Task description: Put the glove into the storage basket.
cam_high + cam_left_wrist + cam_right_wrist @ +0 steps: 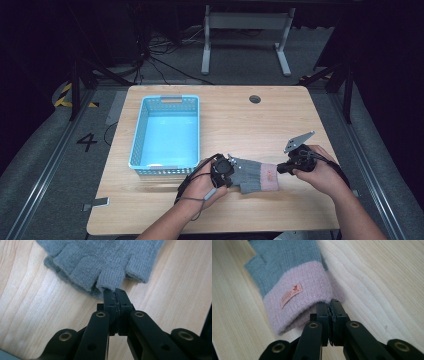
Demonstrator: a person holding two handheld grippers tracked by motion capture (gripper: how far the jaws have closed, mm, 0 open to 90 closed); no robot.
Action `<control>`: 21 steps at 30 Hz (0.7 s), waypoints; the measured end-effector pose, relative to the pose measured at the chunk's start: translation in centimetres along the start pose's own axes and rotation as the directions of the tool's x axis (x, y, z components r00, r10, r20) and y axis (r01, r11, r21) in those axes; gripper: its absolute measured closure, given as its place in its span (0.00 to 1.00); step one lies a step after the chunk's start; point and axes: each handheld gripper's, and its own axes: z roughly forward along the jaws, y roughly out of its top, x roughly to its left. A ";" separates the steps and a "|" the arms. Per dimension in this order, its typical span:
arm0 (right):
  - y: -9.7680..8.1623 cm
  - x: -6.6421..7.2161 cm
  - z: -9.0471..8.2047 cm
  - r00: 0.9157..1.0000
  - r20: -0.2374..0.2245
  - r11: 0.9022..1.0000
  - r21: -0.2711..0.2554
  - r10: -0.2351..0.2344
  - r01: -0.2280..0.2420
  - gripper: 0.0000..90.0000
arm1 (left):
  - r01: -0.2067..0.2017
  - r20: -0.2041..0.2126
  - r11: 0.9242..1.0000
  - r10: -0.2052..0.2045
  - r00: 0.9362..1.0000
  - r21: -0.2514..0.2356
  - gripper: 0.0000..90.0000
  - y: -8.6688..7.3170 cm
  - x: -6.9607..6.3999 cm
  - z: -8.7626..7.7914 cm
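A grey knit fingerless glove (250,174) with a pink cuff (270,176) lies flat on the wooden table (240,120) between my two grippers. My left gripper (229,172) is shut on the tip of one short finger of the glove (100,257); the black jaws (115,291) meet with grey yarn pinched between them. My right gripper (281,169) is shut on the edge of the pink cuff (297,287), its jaws (330,302) pressed together on the knit. A small orange label (291,295) is sewn onto the cuff.
A light blue plastic basket (136,145) stands on the table's left half, just beyond my left hand. A round cable hole (255,99) sits near the far edge. Bare wood lies to the right and along the front edge.
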 end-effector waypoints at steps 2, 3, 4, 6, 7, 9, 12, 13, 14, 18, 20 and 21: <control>0.1 -0.2 0.2 1.000 0.001 1.000 -0.001 0.003 -0.003 0.98 | 0.002 0.004 1.000 -0.002 1.000 -0.001 0.99 0.0 -0.2 -0.1; 0.2 -0.5 0.5 1.000 0.001 1.000 0.003 0.009 -0.009 0.98 | -0.001 0.002 1.000 0.001 1.000 0.000 0.99 0.0 -0.2 0.0; 0.2 -0.5 0.5 1.000 0.001 1.000 0.003 0.009 -0.009 0.98 | -0.001 0.002 1.000 0.001 1.000 0.000 0.99 0.0 -0.2 0.0; 0.3 -0.8 1.1 1.000 0.003 1.000 0.010 0.005 -0.005 0.98 | -0.001 0.006 1.000 0.001 1.000 0.007 0.99 0.0 -0.3 0.4; 0.3 -0.8 1.1 1.000 0.003 1.000 0.010 0.005 -0.005 0.98 | -0.001 0.006 1.000 0.001 1.000 0.007 0.99 0.0 -0.3 0.4; 0.4 -1.2 1.8 1.000 0.006 1.000 0.024 0.009 -0.009 0.98 | -0.004 0.009 1.000 0.004 1.000 0.015 0.99 0.0 -0.3 0.6; 0.4 -1.4 2.5 1.000 0.006 0.999 0.044 0.020 -0.020 0.97 | 0.013 0.022 1.000 -0.014 1.000 0.021 0.98 -0.1 0.1 1.0; 0.3 -1.4 2.6 1.000 0.004 0.999 0.048 0.016 -0.016 0.96 | 0.020 0.024 1.000 -0.021 0.999 0.022 0.96 -0.2 0.2 1.0; 0.3 -1.4 2.5 1.000 0.008 0.999 0.047 0.015 -0.016 0.93 | 0.020 0.026 1.000 -0.021 0.999 0.021 0.92 -0.2 0.2 1.0; 0.0 -1.6 1.9 0.999 0.043 0.999 0.024 -0.027 0.026 0.82 | 0.021 0.047 1.000 -0.021 0.999 0.002 0.75 -0.2 0.3 0.6; -0.3 -1.7 1.4 0.998 0.058 1.000 0.012 -0.029 0.028 0.78 | 0.025 0.044 1.000 -0.024 0.999 -0.018 0.69 -0.2 0.2 0.2; -0.3 -1.8 1.2 0.998 0.065 1.000 0.012 -0.027 0.026 0.77 | 0.025 0.044 1.000 -0.024 0.999 -0.018 0.66 -0.2 0.2 0.2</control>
